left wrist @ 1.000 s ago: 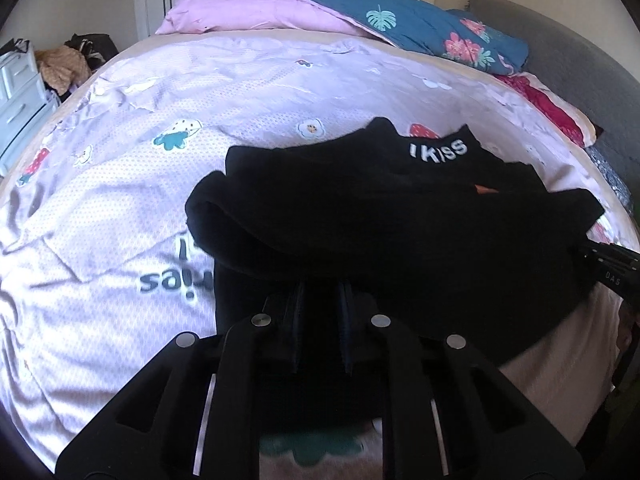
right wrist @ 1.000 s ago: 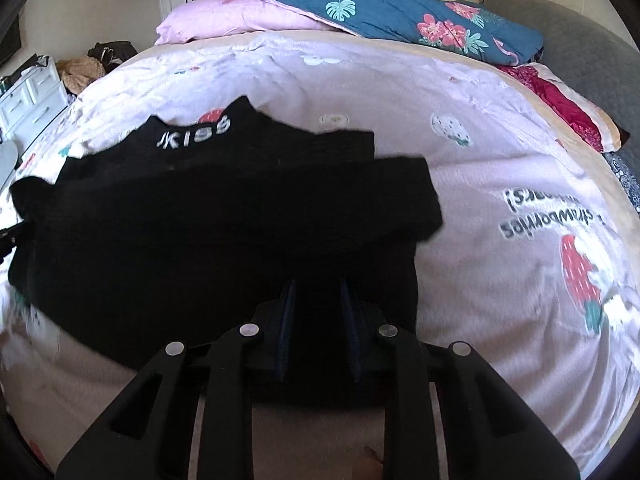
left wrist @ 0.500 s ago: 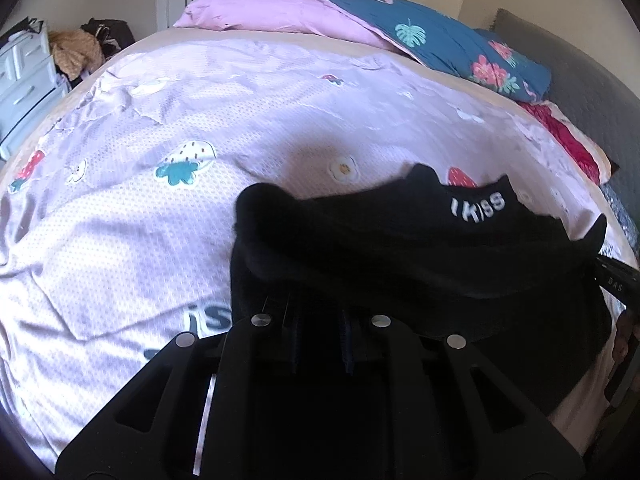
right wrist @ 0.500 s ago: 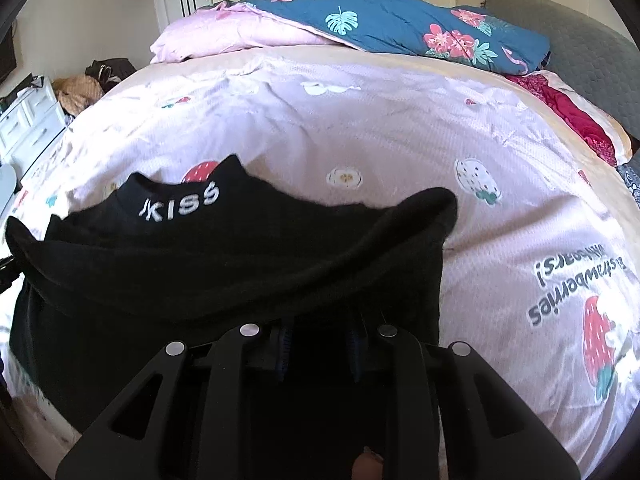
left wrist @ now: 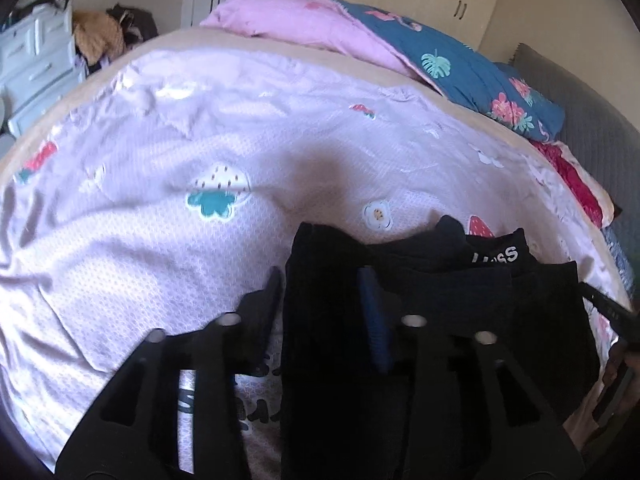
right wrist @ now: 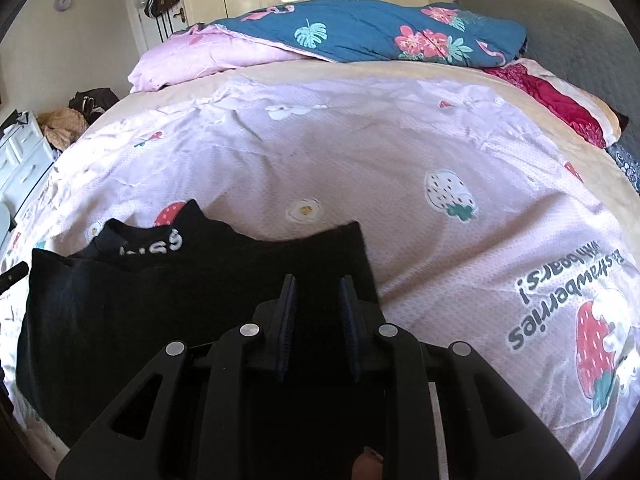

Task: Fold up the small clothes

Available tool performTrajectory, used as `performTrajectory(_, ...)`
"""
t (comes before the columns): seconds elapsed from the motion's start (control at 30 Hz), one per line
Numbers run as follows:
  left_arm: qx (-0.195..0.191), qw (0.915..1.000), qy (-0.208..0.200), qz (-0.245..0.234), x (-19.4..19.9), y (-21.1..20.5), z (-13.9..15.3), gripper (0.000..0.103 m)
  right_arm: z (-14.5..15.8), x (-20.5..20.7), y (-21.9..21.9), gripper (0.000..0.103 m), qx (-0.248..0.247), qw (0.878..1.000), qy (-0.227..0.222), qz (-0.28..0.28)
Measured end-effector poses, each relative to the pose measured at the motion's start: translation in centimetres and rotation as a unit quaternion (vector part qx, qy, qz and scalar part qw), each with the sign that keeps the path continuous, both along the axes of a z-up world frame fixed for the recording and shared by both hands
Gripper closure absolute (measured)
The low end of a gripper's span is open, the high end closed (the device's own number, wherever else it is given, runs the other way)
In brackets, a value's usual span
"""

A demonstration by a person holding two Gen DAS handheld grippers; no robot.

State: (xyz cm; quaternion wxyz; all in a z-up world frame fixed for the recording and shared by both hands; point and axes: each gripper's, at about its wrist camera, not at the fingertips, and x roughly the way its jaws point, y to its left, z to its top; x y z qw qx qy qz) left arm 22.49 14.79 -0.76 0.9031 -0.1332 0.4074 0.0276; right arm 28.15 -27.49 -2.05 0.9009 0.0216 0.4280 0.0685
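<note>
Two black two-finger grippers hovered over a folded black knit garment (right wrist: 168, 304) on a lilac strawberry-print bedsheet (right wrist: 360, 168). Left gripper (left wrist: 320, 292) was opening, cloth between its jaws; right gripper (right wrist: 318, 300) stood apart, unclenched. Beyond lay a blue floral quilt (right wrist: 380, 28).

Both grippers are matte black plastic. The left gripper (left wrist: 320, 292) and the right gripper (right wrist: 318, 304) each have two angled arms with slot-shaped cutouts, four round silver screws, and ribbed blue pads (right wrist: 288, 332) lining the fingers.
</note>
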Motion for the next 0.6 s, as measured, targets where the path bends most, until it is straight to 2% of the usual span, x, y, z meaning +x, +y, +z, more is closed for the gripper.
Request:
performTrajectory(0.13, -0.016, 0.9998, 0.013, -0.003, 0.3, -0.1, -1.2, 0.061, -0.9, 0.4, -0.9, 0.072, 0.016, 1.0, 0.018, -0.003)
performTrajectory(0.2, -0.013, 0.9998, 0.013, -0.009, 0.6, -0.5, -1.5, 0.061, -1.1, 0.5, -1.1, 0.071, 0.021, 1.0, 0.021, -0.002)
performTrajectory(0.23, -0.009, 0.9998, 0.013, -0.011, 0.6, -0.6, -1.6, 0.065, -1.2, 0.5, -1.0, 0.071, 0.023, 1.0, 0.021, 0.001)
performTrajectory(0.27, -0.003, 0.9998, 0.013, -0.011, 0.7, -0.8, -1.7, 0.079, -1.2, 0.6, -1.0, 0.071, 0.023, 1.0, 0.02, 0.002)
performTrajectory(0.3, 0.001, 0.9999, 0.01, -0.009, 0.6, -0.9, -1.7, 0.086, -1.3, 0.6, -0.9, 0.072, 0.021, 1.0, 0.018, 0.002)
performTrajectory(0.33, 0.001, 0.9999, 0.005, -0.01, 0.4, -0.9, -1.6, 0.097, -1.3, 0.5, -0.8, 0.081, 0.02, 1.0, 0.016, 0.004)
performTrajectory(0.37, -0.001, 0.9999, 0.0, -0.013, 0.3, -0.9, -1.5, 0.099, -1.2, 0.5, -0.7, 0.093, 0.02, 1.0, 0.015, 0.007)
performTrajectory(0.5, 0.026, 0.9986, -0.042, -0.02, -1.1, -1.6, 0.1, 0.1, -0.2, -0.2, -0.8, 0.095, 0.028, 1.0, -0.005, 0.011)
performTrajectory(0.6, 0.029, 0.9966, -0.074, -0.023, -2.3, -1.5, 1.8, 0.1, 1.0, -1.0, -1.5, 0.096, 0.047, 0.999, -0.02, 0.005)
